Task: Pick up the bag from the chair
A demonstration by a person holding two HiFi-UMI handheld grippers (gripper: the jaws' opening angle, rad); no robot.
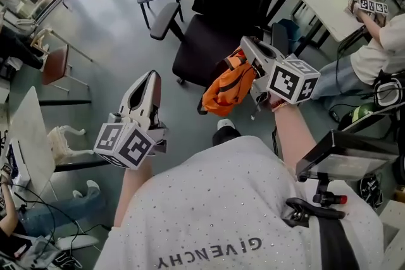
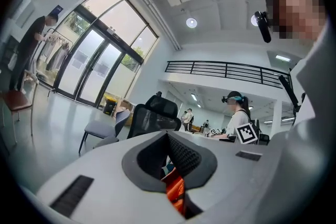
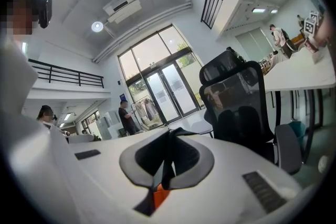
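Below the head camera, finds the orange bag [image 1: 226,90] off the black office chair [image 1: 202,41], hanging in the air just in front of the seat's edge. Shows it slung from the right gripper [image 1: 248,50], with jaws clenched at the bag's top. Places the left gripper [image 1: 152,76] well apart on the bag's left, over the grey floor [image 1: 107,41], with jaws drawn together on nothing.

Along the left gripper view, looks past the closed, empty jaws of the left gripper [image 2: 168,136]. Catches a sliver of the orange bag [image 2: 176,191] low down, through the slit under the pads. Takes in the black office chair [image 2: 152,118] beyond, and a person [image 2: 239,113] in a headset farther right.

Along the right gripper view, shows the right gripper [image 3: 169,136] pinched tight on a black strap [image 3: 167,160] running up between the pads. Picks out the orange bag [image 3: 160,197] just beneath the jaws, and the black office chair [image 3: 241,102] close behind on the right.
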